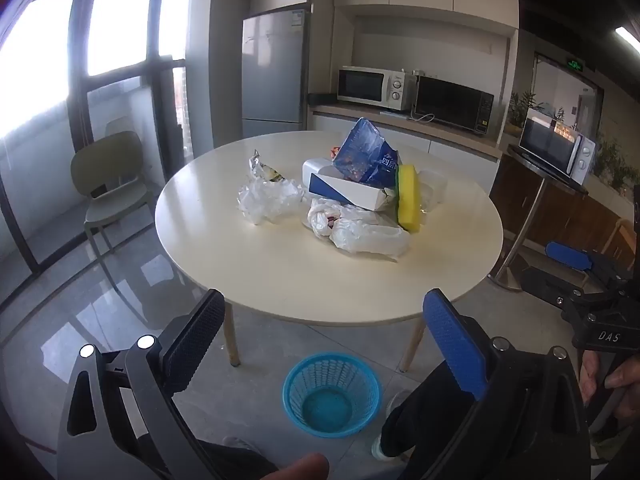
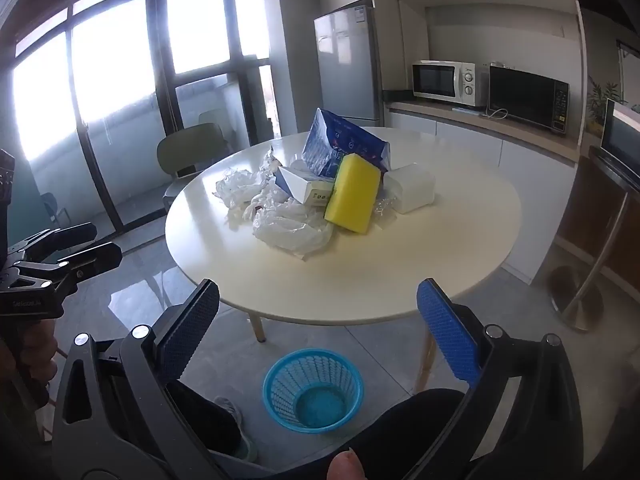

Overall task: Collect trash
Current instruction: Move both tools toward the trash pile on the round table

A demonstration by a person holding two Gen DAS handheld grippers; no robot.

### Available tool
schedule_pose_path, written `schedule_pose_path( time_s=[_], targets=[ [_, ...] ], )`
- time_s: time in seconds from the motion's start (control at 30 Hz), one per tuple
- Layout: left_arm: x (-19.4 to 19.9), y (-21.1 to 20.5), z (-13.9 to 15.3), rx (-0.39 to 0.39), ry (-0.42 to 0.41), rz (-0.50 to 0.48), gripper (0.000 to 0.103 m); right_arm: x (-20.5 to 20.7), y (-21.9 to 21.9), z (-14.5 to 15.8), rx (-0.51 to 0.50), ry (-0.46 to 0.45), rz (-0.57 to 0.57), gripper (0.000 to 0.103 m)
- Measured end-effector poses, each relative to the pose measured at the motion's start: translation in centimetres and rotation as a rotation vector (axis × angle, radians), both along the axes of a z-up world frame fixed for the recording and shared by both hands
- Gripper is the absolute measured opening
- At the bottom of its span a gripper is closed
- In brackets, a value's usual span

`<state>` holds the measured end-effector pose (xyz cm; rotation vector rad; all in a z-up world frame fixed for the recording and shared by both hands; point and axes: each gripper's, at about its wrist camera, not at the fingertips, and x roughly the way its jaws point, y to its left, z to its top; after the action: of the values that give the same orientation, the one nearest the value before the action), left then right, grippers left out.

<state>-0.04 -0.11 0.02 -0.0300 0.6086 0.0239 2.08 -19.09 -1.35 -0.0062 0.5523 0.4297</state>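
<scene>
A pile of trash lies on the round cream table (image 1: pixel 280 280) (image 2: pixel 360 280): a blue snack bag (image 1: pixel 366 152) (image 2: pixel 340 144), a yellow sponge (image 1: pixel 409 198) (image 2: pixel 352 198), a white and blue carton (image 1: pixel 344 192) (image 2: pixel 298 186), crumpled clear plastic bags (image 1: pixel 360 232) (image 2: pixel 292 226), a foil wrapper (image 1: pixel 262 168) and a white box (image 2: pixel 412 188). A blue mesh bin (image 1: pixel 332 394) (image 2: pixel 313 390) stands empty on the floor in front of the table. My left gripper (image 1: pixel 324 336) and right gripper (image 2: pixel 318 328) are both open and empty, held above the bin, short of the table's near edge.
A green chair (image 1: pixel 110 184) (image 2: pixel 188 152) stands left of the table by the windows. A fridge (image 1: pixel 274 68), microwaves (image 1: pixel 374 88) and a counter lie behind. A metal stand base (image 2: pixel 576 300) is at the right. The person's legs are beside the bin.
</scene>
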Motion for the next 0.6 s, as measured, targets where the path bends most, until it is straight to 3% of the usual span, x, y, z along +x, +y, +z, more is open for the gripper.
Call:
schedule_pose_path(
  time_s=[0.37,0.6],
  targets=[
    [-0.7,-0.8,0.1,0.020,-0.034,-0.001,0.097,-0.2,-0.2,-0.4,0.016,0.000,0.026,0.094],
    [-0.6,0.9,0.8,-0.041,-0.064,-0.002,0.097,0.2,0.0,-0.3,0.008,0.021,0.007,0.094]
  ],
)
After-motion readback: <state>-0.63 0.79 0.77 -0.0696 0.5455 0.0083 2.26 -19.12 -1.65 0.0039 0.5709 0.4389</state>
